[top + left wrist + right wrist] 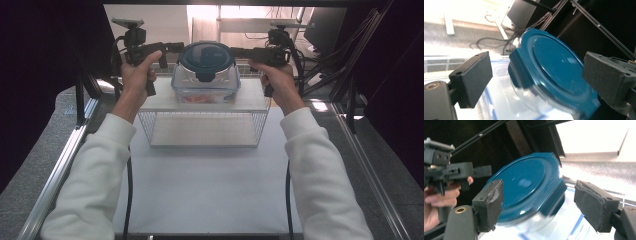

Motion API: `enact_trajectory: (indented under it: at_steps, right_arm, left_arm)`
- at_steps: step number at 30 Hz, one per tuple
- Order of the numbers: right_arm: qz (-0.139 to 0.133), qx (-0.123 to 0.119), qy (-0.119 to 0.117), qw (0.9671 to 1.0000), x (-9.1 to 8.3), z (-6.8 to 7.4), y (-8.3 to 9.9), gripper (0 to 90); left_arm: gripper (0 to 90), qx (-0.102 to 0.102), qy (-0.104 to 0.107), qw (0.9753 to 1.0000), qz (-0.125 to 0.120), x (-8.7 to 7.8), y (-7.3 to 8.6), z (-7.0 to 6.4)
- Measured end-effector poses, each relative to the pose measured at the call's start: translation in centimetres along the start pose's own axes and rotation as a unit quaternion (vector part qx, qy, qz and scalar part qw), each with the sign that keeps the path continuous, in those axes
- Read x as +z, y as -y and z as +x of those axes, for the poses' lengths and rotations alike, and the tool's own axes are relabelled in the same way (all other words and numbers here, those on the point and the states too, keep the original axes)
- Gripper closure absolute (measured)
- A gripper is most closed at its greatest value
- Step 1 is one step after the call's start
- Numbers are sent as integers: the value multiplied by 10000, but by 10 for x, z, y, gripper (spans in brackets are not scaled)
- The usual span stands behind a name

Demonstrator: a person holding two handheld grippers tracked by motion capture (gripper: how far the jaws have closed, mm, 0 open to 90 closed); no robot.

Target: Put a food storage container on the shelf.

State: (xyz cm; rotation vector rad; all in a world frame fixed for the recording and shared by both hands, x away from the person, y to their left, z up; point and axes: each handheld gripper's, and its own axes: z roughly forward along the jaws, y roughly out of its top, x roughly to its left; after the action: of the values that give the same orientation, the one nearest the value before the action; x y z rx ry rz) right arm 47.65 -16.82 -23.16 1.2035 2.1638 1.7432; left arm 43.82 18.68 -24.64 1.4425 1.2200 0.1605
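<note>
Blue lid (206, 56) on clear container (205, 86) | orange contents blurred | left claw (176, 46) open | right claw (239, 50) open, both empty

Lab-style test rig, black metal frame (350, 95), dark monitor (524, 12), loose cables (491, 41), white table (210, 185)

Backlit glare beyond (dark sides), slightly blurred.
</note>
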Motion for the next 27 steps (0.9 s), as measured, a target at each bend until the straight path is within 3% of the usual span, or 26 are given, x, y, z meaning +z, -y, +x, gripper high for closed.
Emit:
enact_trajectory:
  at_steps: [2,4,7,9,11,13,14,15,16,19,20,21,23,24,26,27]
  right_arm:
    - [89,-322,97,9994,-14,5,15,232]
    - [182,-470,137,9986,-24,8,28,232]
    - [202,-585,162,9980,-35,8,43,233]
    - [264,-760,194,9966,-52,9,69,243]
    - [261,-826,214,9960,-56,10,75,248]
    - [265,-1047,364,9935,-71,11,100,249]
    - [262,-1085,382,9930,-75,12,108,249]
    - [247,-1144,397,9923,-79,13,116,249]
    - [247,-1144,397,9923,-79,13,116,249]
    - [239,-1306,418,9903,-91,17,144,253]
    - [294,-1407,484,9884,-96,18,164,253]
    - [294,-1407,484,9884,-96,18,164,253]
    - [385,-1454,520,9873,-100,17,182,252]
    - [460,-1423,532,9873,-103,15,207,253]
    - [511,-1365,532,9879,-104,12,218,252]
    - [632,-1329,642,9870,-104,6,237,251]
  left_arm:
    - [88,199,116,9997,-17,-17,18,-2]
    - [89,196,186,9996,-40,-23,25,-3]
    - [96,323,305,9990,-23,-41,52,-1]
    - [103,453,201,9987,87,-54,73,0]
    - [106,648,-3,9978,154,-63,90,1]
    - [118,816,-94,9963,242,-72,109,1]
    - [121,937,-78,9951,317,-78,128,1]
    - [125,972,-46,9946,370,-80,138,1]
    - [129,972,-46,9946,370,-80,138,1]
    - [129,1114,-50,9920,584,-83,172,1]
    - [133,1172,-101,9909,646,-84,183,1]
    - [133,1251,-184,9894,716,-85,194,2]
    - [140,1328,-334,9873,800,-86,217,5]
    - [145,1246,-344,9868,973,-83,238,9]
    - [145,1247,-368,9861,1033,-80,245,11]
    - [152,1275,-504,9830,1224,-72,262,15]
